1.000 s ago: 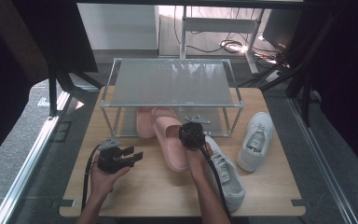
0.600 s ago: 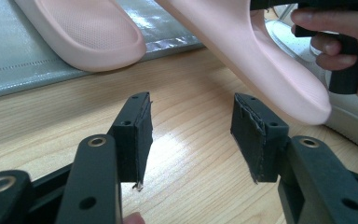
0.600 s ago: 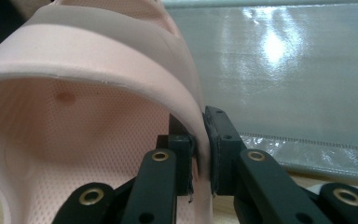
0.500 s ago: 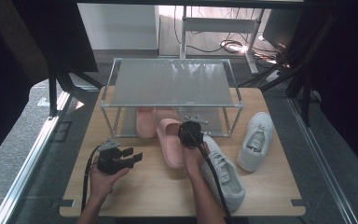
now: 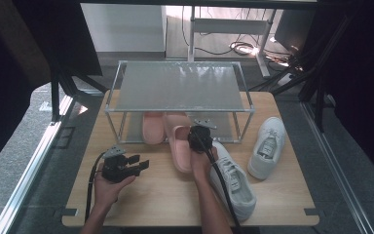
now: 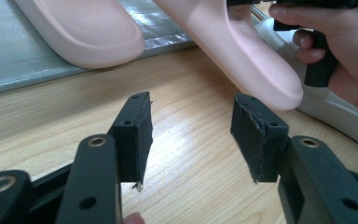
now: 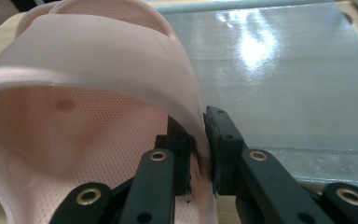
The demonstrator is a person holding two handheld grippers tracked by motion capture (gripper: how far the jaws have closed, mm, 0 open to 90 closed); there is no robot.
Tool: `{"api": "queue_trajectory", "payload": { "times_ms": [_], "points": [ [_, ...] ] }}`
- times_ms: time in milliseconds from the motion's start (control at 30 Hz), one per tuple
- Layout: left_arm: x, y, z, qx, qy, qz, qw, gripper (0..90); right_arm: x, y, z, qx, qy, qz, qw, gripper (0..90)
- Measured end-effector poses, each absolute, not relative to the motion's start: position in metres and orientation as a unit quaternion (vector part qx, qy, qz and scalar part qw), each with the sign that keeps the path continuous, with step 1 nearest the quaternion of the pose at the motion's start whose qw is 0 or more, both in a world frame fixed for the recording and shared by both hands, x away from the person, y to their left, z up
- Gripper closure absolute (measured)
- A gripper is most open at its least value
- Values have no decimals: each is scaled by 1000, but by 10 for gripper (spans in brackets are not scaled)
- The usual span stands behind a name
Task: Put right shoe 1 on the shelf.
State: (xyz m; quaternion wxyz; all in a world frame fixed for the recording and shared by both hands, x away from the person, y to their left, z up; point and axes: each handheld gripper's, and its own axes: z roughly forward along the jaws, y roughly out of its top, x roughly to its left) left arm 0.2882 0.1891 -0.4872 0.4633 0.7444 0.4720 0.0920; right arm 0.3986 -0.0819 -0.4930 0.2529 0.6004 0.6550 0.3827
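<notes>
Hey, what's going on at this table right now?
A person is putting shoes on a rack. The right gripper has its fingers clamped on the strap of a pink slipper at the rack's lower shelf, beside its mate. The left gripper waits open over the table. Two white sneakers lie nearby.

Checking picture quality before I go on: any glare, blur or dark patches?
Right gripper view: bright glare on the silver mat, and the pink slipper is soft-focused up close. Left gripper view: evenly lit, sharp. High view: table well lit, edges very dark.
</notes>
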Motion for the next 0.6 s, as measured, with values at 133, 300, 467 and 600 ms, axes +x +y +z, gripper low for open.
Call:
{"api": "queue_trajectory", "payload": {
  "times_ms": [133,300,467,600],
  "points": [
    [288,189,-487,744,472,92,464,489,403,-84,-495,610,646,381,256,804],
    [288,189,-487,744,472,92,464,489,410,-84,-501,616,645,370,259,801],
    [288,190,-488,744,472,92,463,489,415,-78,-504,613,652,363,259,786],
    [288,189,-488,745,472,91,463,489,417,-74,-508,612,657,352,262,769]
  ]
}}
